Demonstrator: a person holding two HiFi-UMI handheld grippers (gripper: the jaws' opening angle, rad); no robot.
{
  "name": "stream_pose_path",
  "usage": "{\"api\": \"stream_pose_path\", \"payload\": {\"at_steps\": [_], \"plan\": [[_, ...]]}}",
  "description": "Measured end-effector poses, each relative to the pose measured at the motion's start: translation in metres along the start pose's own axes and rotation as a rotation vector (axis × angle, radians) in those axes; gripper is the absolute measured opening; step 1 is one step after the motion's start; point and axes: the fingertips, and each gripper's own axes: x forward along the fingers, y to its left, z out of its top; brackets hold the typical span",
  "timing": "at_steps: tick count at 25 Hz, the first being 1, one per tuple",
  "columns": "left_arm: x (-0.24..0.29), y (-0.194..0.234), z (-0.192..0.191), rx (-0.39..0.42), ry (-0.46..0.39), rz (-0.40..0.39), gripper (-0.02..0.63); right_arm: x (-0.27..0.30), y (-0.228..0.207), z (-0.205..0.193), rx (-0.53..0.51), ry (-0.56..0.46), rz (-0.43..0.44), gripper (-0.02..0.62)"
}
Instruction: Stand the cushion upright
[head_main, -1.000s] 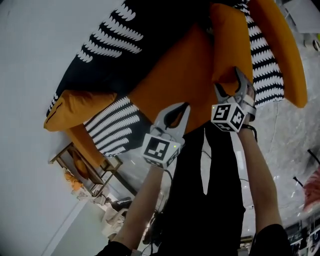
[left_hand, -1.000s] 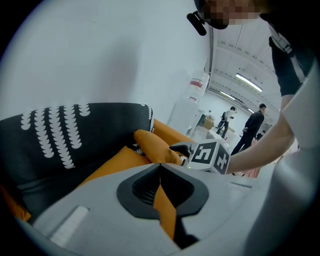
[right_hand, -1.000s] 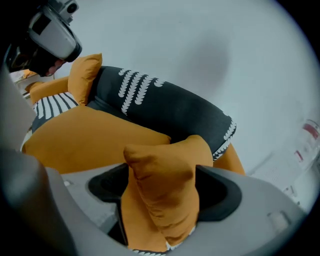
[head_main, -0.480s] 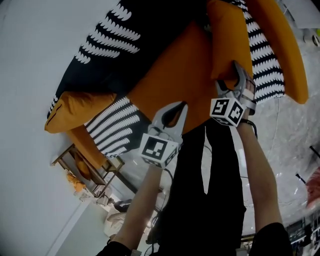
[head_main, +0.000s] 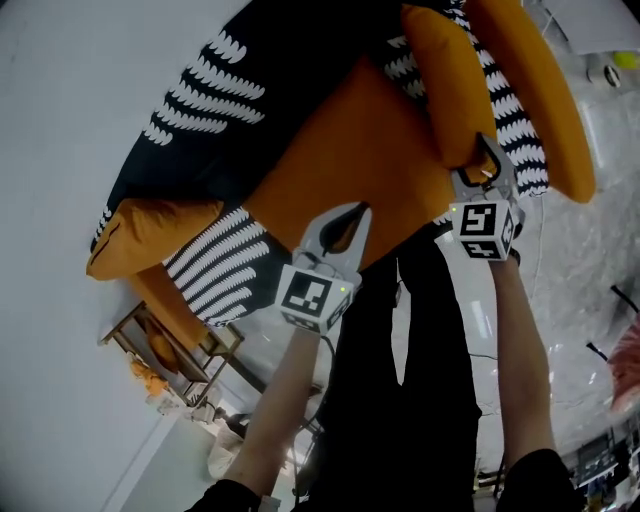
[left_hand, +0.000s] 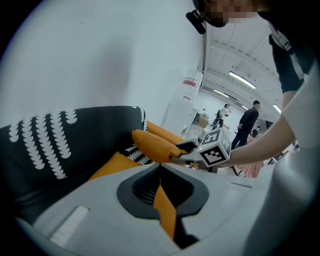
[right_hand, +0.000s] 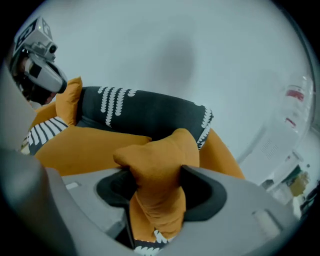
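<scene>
— What do the jaws have hold of?

— The right gripper (right_hand: 156, 170) is clamped on the bunched end of a narrow orange cushion (right_hand: 160, 150). Its jaws have just been closing, and the stuffing bulges up between them, pressed on both sides. The left gripper (left_hand: 160, 167) is clenched tight on a thin fold of orange fabric (left_hand: 164, 205), pinched flat between its jaws.

— Whose fabric is that?

— In the head view it sits at the near edge of a broad orange cushion (head_main: 350, 140). Whether that and the narrow one are joined I cannot tell.

— Where does the narrow cushion lie?

— It lies tilted between the broad orange cushion and a black-and-white striped cushion (head_main: 515, 120), its gripped end nearest the person. A long orange bolster (head_main: 530, 90) runs just beyond the stripes.

— And around them?

— A black cushion with white scallop rows (head_main: 230, 90) stands behind the broad one, against a white wall (head_main: 60, 150). To the left are a second striped cushion (head_main: 215, 265) and another orange cushion (head_main: 150, 225), with a small wooden rack (head_main: 170, 345) beside them. Both forearms reach in from the lower edge, marker cubes facing the camera.
</scene>
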Motion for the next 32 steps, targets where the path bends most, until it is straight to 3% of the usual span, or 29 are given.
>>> {"api": "stream_pose_path", "payload": {"at_steps": [5,8,14,18,25,32], "plan": [[0.013,-0.013,0.003,0.020,0.016,-0.022,0.012,-0.015,-0.033,-0.022,0.120,0.001,-0.007,0.267],[0.021,-0.023,0.006,0.031,0.020,-0.039,0.012,-0.024,-0.051,-0.049,0.247,0.031,-0.027,0.264],[0.035,-0.041,0.009,0.052,0.028,-0.073,0.012,-0.034,-0.079,-0.108,0.471,0.112,-0.084,0.204],[0.046,-0.050,0.008,0.059,0.045,-0.099,0.012,-0.034,-0.095,-0.135,0.511,0.171,-0.131,0.178],[0.049,-0.057,0.005,0.074,0.052,-0.121,0.012,-0.032,-0.119,-0.163,0.675,0.193,-0.173,0.156],[0.048,-0.052,0.004,0.077,0.053,-0.124,0.012,-0.029,-0.135,-0.177,0.646,0.269,-0.261,0.156]]}}
